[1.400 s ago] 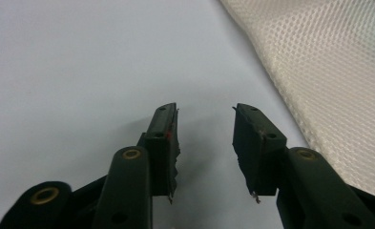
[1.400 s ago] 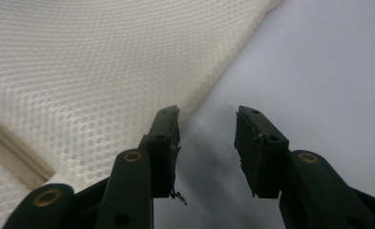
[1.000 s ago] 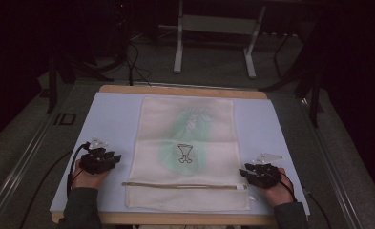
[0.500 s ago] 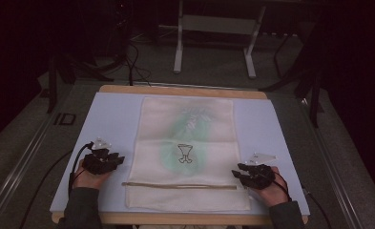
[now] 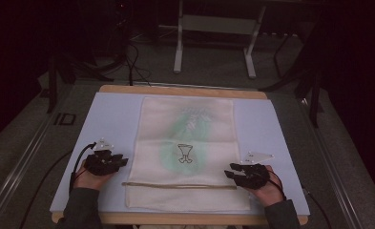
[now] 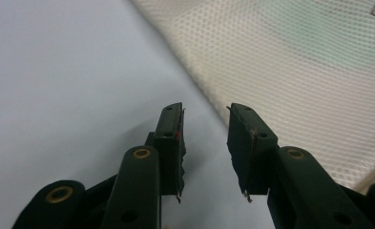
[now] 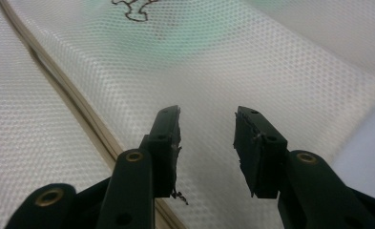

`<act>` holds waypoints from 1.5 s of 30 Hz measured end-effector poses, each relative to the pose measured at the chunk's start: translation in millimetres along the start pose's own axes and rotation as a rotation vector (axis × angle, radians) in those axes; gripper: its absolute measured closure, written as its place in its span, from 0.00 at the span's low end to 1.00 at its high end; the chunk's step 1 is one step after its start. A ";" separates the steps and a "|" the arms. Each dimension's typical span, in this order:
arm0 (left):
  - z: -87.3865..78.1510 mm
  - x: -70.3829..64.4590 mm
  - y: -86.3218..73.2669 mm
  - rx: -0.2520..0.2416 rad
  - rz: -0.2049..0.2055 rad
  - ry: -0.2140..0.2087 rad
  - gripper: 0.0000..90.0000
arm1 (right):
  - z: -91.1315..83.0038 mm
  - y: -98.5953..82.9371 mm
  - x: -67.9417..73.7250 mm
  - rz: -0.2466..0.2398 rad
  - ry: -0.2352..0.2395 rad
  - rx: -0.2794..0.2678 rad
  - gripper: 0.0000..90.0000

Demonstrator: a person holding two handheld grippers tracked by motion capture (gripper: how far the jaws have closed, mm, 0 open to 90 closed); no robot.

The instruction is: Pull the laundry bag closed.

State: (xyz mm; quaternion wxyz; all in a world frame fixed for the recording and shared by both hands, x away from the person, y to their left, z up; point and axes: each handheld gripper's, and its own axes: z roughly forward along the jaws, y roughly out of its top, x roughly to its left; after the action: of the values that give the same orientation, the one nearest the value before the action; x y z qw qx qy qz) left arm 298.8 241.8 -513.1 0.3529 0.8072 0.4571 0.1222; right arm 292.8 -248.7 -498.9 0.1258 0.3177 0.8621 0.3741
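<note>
Cream mesh bag (image 5: 187, 157) lies flat, green-tinted, with a small goblet print (image 5: 185, 153).

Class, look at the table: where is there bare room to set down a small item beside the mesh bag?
Two bare blue strips flank the mesh bag: one toward the mat's left edge, one toward its right. Their far halves are free. The near ends are crowded by the left claw and right claw.

The mesh bag (image 5: 187, 152) I'm working on is lying flat and spread out in the middle of the table, long side running near to far. It is cream, see-through netting, showing a green blur and a small black goblet outline. A zip (image 5: 179, 185) is crossing it left to right near its near end.
</note>
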 end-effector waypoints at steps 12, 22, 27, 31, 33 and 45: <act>-2.3 -3.8 0.7 -0.014 0.025 -0.004 0.72 | 8.6 12.7 18.6 -0.054 0.032 0.013 0.65; -1.6 -5.1 0.7 -0.011 0.028 -0.013 0.72 | 21.5 20.5 35.5 -0.108 0.049 0.046 0.62; -0.9 -6.3 0.8 -0.005 0.034 -0.020 0.71 | 28.6 26.7 45.8 -0.142 0.070 0.056 0.60; 0.9 -10.0 2.5 -0.003 0.053 -0.044 0.70 | 37.4 31.8 53.2 -0.155 0.099 0.057 0.59; 2.1 -11.3 2.8 0.004 0.056 -0.057 0.71 | 43.2 34.4 58.2 -0.168 0.112 0.065 0.59; 5.4 -16.7 3.6 0.026 0.095 -0.096 0.83 | 59.5 48.3 80.5 -0.228 0.162 0.074 0.56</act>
State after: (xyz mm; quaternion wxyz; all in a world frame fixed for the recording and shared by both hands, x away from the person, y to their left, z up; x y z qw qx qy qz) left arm 294.7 224.4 -512.5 0.3579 0.8374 0.4022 0.0941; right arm 280.1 -138.3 -503.2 0.0858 0.1909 0.9131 0.3499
